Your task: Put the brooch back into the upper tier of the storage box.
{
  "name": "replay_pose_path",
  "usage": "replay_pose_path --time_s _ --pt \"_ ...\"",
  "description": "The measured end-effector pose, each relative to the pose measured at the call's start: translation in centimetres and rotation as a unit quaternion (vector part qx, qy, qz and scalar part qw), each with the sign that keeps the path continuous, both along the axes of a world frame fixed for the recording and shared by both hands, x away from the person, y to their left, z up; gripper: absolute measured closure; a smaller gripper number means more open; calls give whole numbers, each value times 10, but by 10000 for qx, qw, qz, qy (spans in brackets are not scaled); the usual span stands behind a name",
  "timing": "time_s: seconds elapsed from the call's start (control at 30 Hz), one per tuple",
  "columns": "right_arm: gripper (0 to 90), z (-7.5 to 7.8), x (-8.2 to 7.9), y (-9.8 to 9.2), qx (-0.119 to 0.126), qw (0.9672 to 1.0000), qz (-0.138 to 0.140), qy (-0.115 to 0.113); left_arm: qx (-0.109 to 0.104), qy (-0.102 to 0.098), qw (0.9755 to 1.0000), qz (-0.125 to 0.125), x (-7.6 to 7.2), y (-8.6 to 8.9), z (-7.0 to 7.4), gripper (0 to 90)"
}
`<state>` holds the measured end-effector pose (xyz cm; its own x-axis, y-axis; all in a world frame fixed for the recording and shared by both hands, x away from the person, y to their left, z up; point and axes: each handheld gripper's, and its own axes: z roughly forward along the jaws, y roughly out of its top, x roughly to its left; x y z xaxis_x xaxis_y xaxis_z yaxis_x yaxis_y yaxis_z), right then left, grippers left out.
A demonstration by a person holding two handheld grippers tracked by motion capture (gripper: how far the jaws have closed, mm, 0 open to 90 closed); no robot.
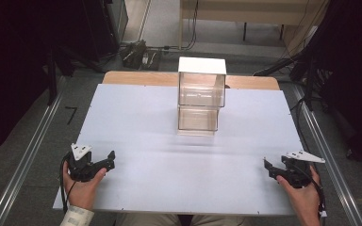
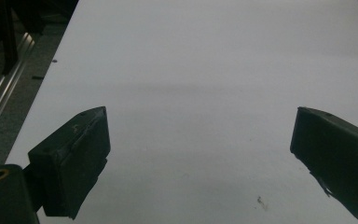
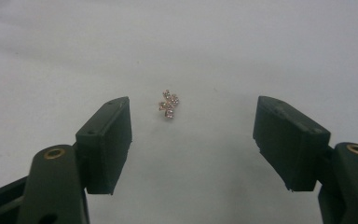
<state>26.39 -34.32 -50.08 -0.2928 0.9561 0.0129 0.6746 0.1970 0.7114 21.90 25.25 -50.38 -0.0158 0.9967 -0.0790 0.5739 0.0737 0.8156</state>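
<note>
right hand-held gripper released, jaws wide around a small jewelled stud lying on the white table

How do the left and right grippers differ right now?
The right gripper has a small jewelled ornament lying on the table just ahead of its jaws; the left gripper faces bare tabletop. In the high view, the left sits at the table's near-left, the right at its near-right. Both are open, hand-held, holding nothing.

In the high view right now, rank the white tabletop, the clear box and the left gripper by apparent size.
1. white tabletop
2. clear box
3. left gripper; it sits nearer the camera, yet looks smallest.
</note>
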Motion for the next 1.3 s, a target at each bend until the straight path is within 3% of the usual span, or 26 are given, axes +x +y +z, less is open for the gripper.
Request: replay_pose_path --time_s 0.37,0.93,1.3 --pt "378 -3 8 4 -19 9999 99 84 -31 -18 10000 26 0 0 0 62" --pt "655 -6 16 10 -145 9992 345 122 -37 1 10000 -1 0 0 0 63" --pt "825 -7 17 8 -142 9993 312 163 -47 1 10000 -10 0 0 0 68"
